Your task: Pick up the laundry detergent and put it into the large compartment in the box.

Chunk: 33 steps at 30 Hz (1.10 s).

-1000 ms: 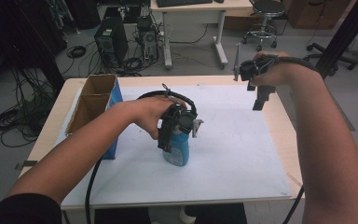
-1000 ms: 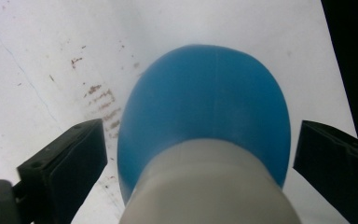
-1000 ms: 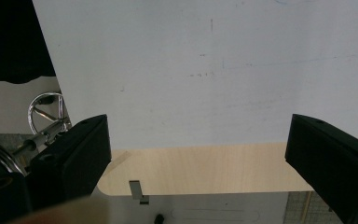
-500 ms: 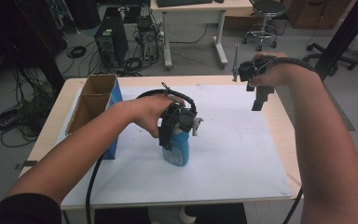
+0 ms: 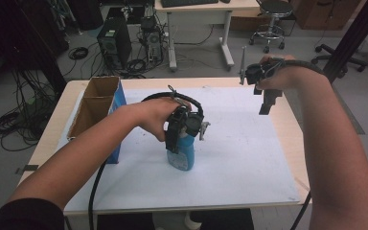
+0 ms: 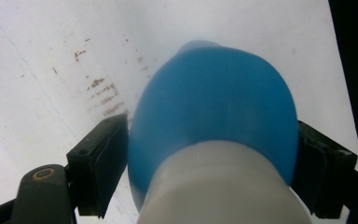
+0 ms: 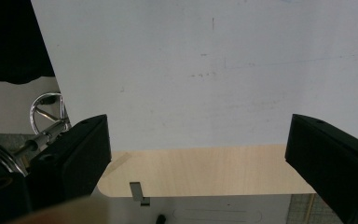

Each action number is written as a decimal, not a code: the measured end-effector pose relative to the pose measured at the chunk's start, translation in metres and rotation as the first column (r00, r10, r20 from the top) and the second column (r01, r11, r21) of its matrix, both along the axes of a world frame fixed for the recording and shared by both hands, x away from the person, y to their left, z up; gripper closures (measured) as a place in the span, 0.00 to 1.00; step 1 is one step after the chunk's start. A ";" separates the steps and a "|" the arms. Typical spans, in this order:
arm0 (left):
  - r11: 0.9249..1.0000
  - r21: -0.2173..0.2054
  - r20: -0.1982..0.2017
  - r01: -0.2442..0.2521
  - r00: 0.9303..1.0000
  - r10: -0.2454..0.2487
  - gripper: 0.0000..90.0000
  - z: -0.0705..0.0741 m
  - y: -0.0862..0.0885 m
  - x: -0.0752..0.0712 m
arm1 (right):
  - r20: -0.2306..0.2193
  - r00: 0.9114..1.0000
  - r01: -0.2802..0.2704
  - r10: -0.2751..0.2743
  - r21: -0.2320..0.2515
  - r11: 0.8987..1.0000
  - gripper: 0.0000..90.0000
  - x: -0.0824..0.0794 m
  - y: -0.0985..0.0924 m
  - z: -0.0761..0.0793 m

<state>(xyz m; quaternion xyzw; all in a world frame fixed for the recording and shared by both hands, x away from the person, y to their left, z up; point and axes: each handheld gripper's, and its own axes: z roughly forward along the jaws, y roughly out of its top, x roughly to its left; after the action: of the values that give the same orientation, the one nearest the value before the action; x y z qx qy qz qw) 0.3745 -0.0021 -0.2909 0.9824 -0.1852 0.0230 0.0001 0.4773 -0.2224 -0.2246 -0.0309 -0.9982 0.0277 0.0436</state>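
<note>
Left gripper on the blue bottle, right gripper held idle above the table's far edge.

At the left a cardboard box [image 5: 96, 103] stands open-topped, perhaps a destination. Mid-table, the left gripper [image 5: 184, 130] comes down over the blue bottle [image 5: 182, 153] on the white sheet [image 5: 249, 158], jaws either side of its body and seemingly pinching it, gripped below the pale cap for a steady lift. The right gripper [image 5: 263, 88] hangs well apart, jaws spread wide, clear of the work.
</note>
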 end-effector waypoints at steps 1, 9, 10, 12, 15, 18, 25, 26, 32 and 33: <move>1.000 0.009 0.002 0.003 1.000 -0.003 0.25 0.000 0.000 0.000 | -0.001 1.000 0.000 0.000 0.000 1.000 0.07 0.000 0.000 -0.001; 1.000 0.025 -0.004 -0.006 1.000 0.006 0.35 -0.002 -0.002 0.001 | -0.001 1.000 0.004 -0.004 -0.003 1.000 0.07 0.000 -0.002 0.000; 1.000 0.024 0.002 -0.004 1.000 0.004 0.36 -0.003 -0.002 0.001 | 0.000 1.000 0.006 -0.006 -0.004 1.000 0.07 0.000 -0.002 0.000; 1.000 0.024 0.000 -0.005 1.000 0.005 0.37 -0.003 -0.002 0.002 | 0.000 1.000 0.005 -0.005 -0.004 1.000 0.07 0.000 -0.002 0.000; 1.000 0.026 -0.001 -0.007 1.000 0.007 0.37 -0.003 -0.002 0.001 | -0.002 1.000 0.003 -0.003 -0.006 1.000 0.07 0.000 -0.002 -0.001; 1.000 0.027 -0.001 -0.003 1.000 0.003 0.37 -0.003 -0.002 0.001 | -0.002 1.000 0.005 -0.005 -0.007 1.000 0.07 0.000 -0.001 -0.001; 1.000 0.024 -0.013 -0.007 1.000 0.007 0.41 -0.002 -0.002 0.002 | -0.003 1.000 0.004 -0.004 -0.008 1.000 0.07 0.001 0.000 -0.002; 1.000 0.026 -0.013 -0.007 1.000 0.008 0.41 -0.002 -0.002 0.002 | -0.003 1.000 0.004 -0.004 -0.007 1.000 0.07 0.001 0.000 -0.002; 1.000 0.027 -0.009 0.007 1.000 -0.007 0.41 -0.002 -0.002 0.000 | -0.006 1.000 0.002 -0.002 -0.009 1.000 0.07 0.001 0.000 -0.003; 1.000 0.027 -0.009 0.007 1.000 -0.007 0.42 -0.002 -0.002 0.000 | -0.006 1.000 0.003 -0.003 -0.008 1.000 0.07 0.001 0.000 -0.004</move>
<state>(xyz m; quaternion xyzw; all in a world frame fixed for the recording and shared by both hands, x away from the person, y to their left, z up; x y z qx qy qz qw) 0.3746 -0.0046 -0.2930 0.9818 -0.1888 0.0159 -0.0121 0.4780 -0.2226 -0.2281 -0.0323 -0.9979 0.0318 0.0467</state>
